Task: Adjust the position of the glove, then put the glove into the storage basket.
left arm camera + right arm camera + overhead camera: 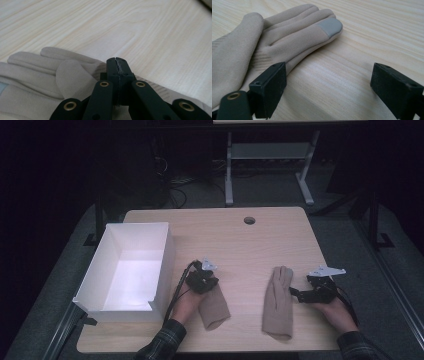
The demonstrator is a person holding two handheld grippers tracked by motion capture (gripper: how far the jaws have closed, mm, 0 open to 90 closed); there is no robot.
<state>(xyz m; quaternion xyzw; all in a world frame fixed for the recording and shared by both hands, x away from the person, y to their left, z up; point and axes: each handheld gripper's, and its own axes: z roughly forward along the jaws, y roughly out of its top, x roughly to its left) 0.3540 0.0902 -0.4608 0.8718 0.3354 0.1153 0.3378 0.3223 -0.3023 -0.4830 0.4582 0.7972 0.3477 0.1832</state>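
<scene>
Two beige gloves lie on the wooden table [250, 245]. The left glove [214, 307] [37, 75] has its fingers under my left gripper [202, 280] [117, 60], whose jaws are pressed together with a thin sliver of fabric between the pads. The right glove [278, 302] [287, 32] lies flat, fingers pointing away, one fingertip bearing a grey patch. My right gripper [295, 292] [328, 72] rests just to the right of it, open, with bare table between its jaws; its left jaw is close beside the glove's edge.
An open white box [165, 250] stands at the table's left, close to my left hand. A round cable hole [249, 220] sits near the far edge. Beyond the table are dark floor and a metal stand [229, 170].
</scene>
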